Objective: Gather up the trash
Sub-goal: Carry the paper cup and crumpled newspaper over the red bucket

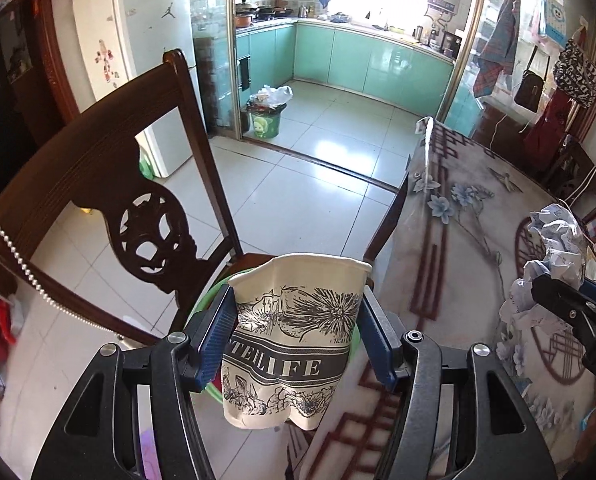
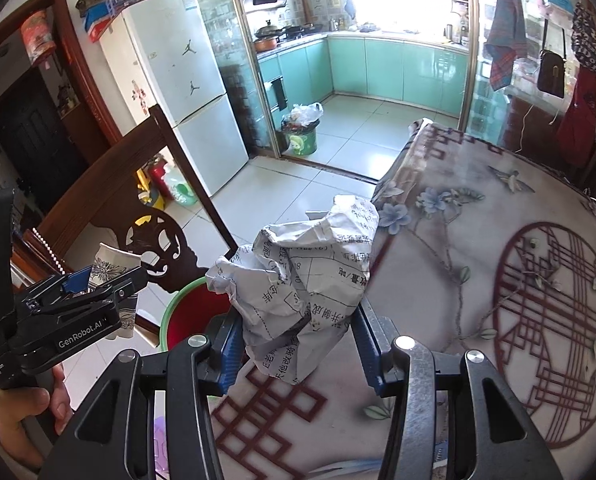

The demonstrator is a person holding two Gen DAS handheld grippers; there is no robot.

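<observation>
White fridge [image 2: 177, 92] with two jumping-figure stickers, patterned tablecloth [image 2: 498, 280], green-rimmed bin [image 2: 177, 308] beside the table, left gripper [image 1: 293, 332], its body lettered "GenRobot.AI", clamping a dented paper cup [image 1: 293, 344] reading "TE LIFE", right gripper [image 2: 293, 340] pinching crumpled printed paper [image 2: 306, 272] over the table edge.

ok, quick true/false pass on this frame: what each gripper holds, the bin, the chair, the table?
1. The left gripper is shut on a paper cup. True.
2. The right gripper is empty. False: it is shut on a crumpled paper.
3. The cup is crushed. True: its rim and wall are dented.
4. The green-rimmed bin stands on the table. False: it sits off the table's edge, by the wooden chair.
5. The table is bare wood. False: a flowered cloth covers it.
</observation>
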